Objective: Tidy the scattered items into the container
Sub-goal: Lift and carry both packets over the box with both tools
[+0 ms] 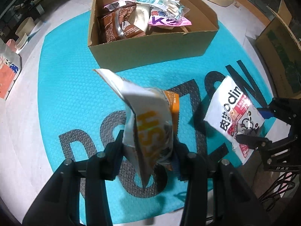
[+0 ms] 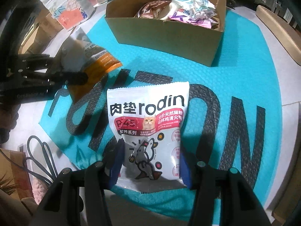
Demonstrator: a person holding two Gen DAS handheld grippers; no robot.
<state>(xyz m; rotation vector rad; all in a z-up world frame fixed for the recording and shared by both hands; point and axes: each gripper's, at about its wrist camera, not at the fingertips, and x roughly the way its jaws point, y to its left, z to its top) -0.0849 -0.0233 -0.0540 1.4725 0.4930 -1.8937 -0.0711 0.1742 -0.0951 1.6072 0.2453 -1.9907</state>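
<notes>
Left wrist view: left tongs point(image 1: 148, 150) pinch an orange-and-white pouch point(image 1: 148, 124), lifted above the teal mat point(image 1: 75, 98); the cardboard box point(image 1: 150, 54) ahead already holds several packets. Right wrist view: right tongs point(image 2: 150, 162) pinch the white rodin pouch point(image 2: 148, 120) by its lower edges, held over the mat, the box beyond it.

Teal mat point(image 1: 71, 98) w/ big dark letters covers the tabletop. Second cardboard carton point(image 1: 278, 43) at far right edge. Orange-and-white packs point(image 2: 69, 5) & pale bowls point(image 1: 23, 32) off the mat. Black cable loops point(image 2: 41, 162) nr the mat corner.
</notes>
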